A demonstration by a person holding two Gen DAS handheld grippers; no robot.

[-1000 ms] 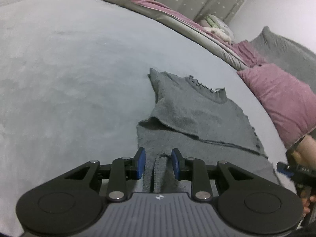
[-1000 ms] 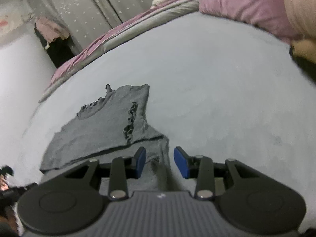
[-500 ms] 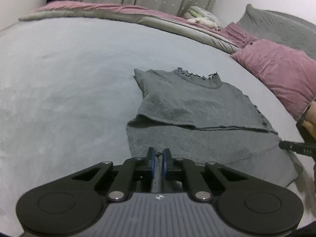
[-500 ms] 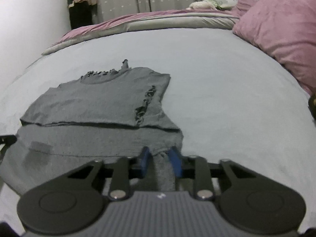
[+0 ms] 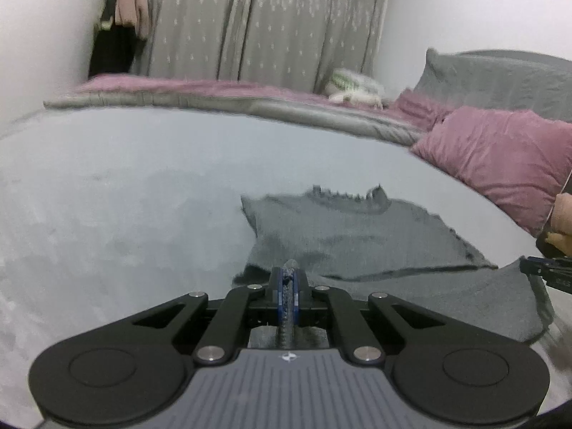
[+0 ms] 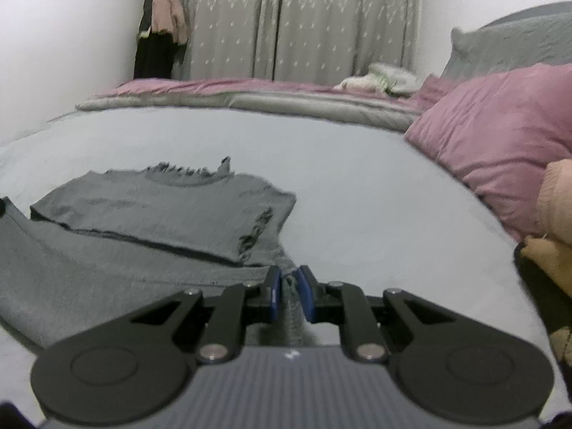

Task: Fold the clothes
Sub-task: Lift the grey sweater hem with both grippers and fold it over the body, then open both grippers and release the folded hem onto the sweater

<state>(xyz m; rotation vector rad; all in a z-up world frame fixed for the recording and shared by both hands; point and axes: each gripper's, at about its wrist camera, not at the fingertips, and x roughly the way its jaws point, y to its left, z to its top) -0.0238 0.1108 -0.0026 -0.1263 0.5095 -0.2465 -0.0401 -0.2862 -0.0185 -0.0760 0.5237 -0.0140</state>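
Note:
A grey knit top [image 5: 361, 236] [image 6: 161, 214] with a ruffled neckline lies on the pale blue bed sheet [image 5: 125, 186] [image 6: 357, 186], its sleeves folded across the body. My left gripper [image 5: 286, 279] is shut on the left corner of the bottom hem, a bunch of cloth pinched between the blue pads. In the right wrist view my right gripper [image 6: 290, 286] is shut on the hem's right corner. The hem hangs lifted off the sheet between the two. The right gripper's tip [image 5: 547, 273] shows at the left view's right edge.
Pink pillows [image 5: 500, 157] [image 6: 500, 136] and a grey pillow [image 5: 500, 78] lie at the right. A rolled pink and grey quilt [image 5: 232, 100] [image 6: 250, 96] runs along the far edge before curtains [image 5: 268, 21]. A person's hand [image 6: 557, 214] shows at right.
Both grippers went from open around the hem corners to shut on them. The hem has lifted off the sheet and both views have tilted up toward the curtains.

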